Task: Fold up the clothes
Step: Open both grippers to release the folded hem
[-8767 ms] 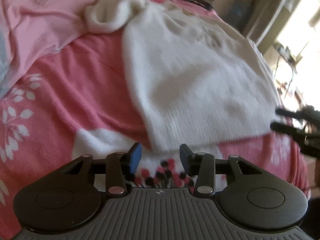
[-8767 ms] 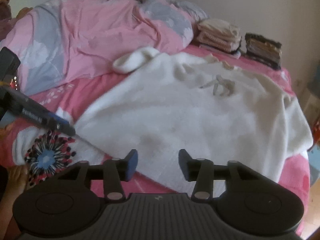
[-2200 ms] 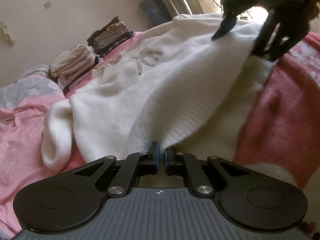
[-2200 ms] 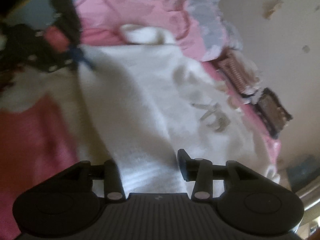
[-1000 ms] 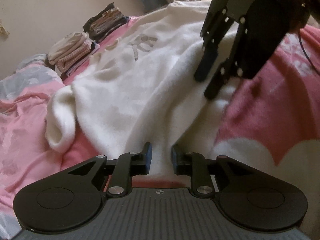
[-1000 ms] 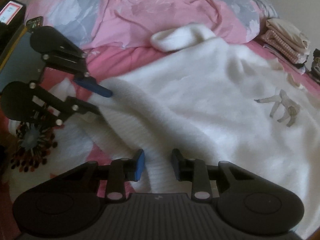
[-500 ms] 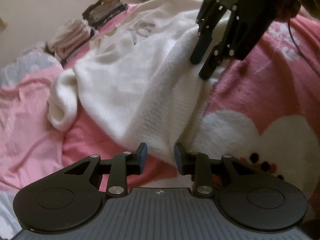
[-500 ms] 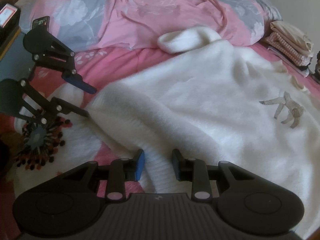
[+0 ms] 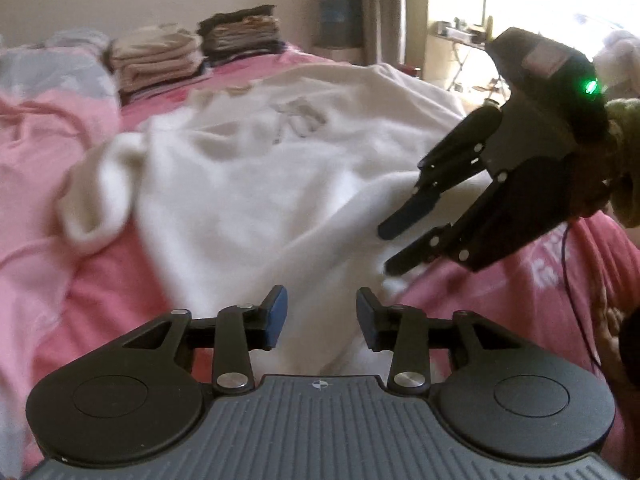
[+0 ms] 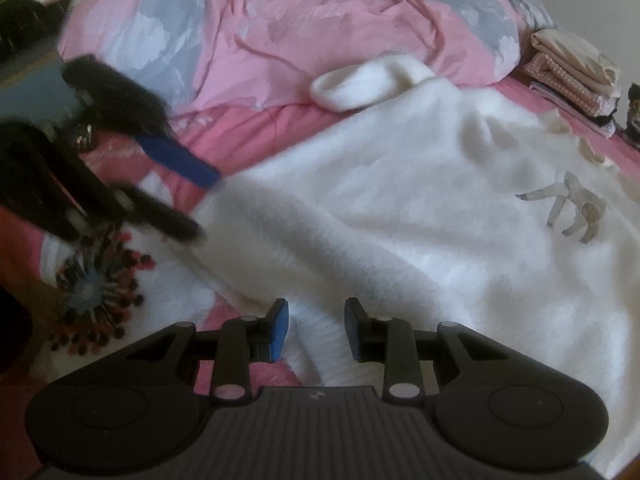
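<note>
A fluffy white sweater (image 9: 256,176) lies spread on the pink bed, its chest motif (image 9: 298,120) facing up and one sleeve (image 9: 96,196) bunched at the left. It also shows in the right wrist view (image 10: 420,216). My left gripper (image 9: 318,316) is open and empty, with the sweater's hem just beyond its fingers. It also shows in the right wrist view (image 10: 192,204). My right gripper (image 10: 316,326) is open, with the ribbed hem lying between its fingers. It also shows in the left wrist view (image 9: 394,246), over the hem's right corner.
A pink and grey quilt (image 10: 300,28) is heaped along the bed's far side. Two stacks of folded clothes (image 9: 160,56) (image 9: 244,34) sit near the wall. The pink bedspread (image 9: 520,280) has a white flower print (image 10: 92,292). A window and a small table are at the far right.
Both grippers let go of the hem and opened. In the last second my left gripper swung and opened wider, and the sweater settled flat on the bed.
</note>
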Demonstrator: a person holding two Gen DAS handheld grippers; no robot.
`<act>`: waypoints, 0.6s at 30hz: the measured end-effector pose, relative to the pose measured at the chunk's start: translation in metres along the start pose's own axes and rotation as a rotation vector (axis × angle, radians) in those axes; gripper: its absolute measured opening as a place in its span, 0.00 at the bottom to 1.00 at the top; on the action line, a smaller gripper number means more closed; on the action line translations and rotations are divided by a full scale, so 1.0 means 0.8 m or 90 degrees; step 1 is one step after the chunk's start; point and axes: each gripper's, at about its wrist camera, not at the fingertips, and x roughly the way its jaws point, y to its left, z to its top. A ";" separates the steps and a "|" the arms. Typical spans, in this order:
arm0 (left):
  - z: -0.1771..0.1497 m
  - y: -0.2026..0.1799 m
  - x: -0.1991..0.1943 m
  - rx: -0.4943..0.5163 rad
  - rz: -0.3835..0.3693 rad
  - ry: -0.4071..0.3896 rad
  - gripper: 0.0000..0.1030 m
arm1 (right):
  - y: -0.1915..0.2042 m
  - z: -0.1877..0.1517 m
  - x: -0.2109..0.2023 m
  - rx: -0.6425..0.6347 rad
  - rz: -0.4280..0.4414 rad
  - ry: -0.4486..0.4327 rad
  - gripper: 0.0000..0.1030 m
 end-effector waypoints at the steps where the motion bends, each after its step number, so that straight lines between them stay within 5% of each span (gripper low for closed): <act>1: 0.002 -0.003 0.010 -0.004 -0.002 0.000 0.30 | -0.002 0.001 -0.006 0.011 0.006 -0.005 0.32; 10: -0.018 0.003 0.049 -0.073 -0.014 0.055 0.27 | -0.080 0.039 -0.037 0.192 0.024 -0.058 0.32; 16: -0.021 0.003 0.049 -0.090 -0.008 0.063 0.27 | -0.109 0.057 0.028 0.206 -0.015 0.064 0.31; 18: -0.021 0.003 0.052 -0.087 -0.007 0.068 0.27 | -0.110 0.055 0.059 0.178 -0.057 0.094 0.21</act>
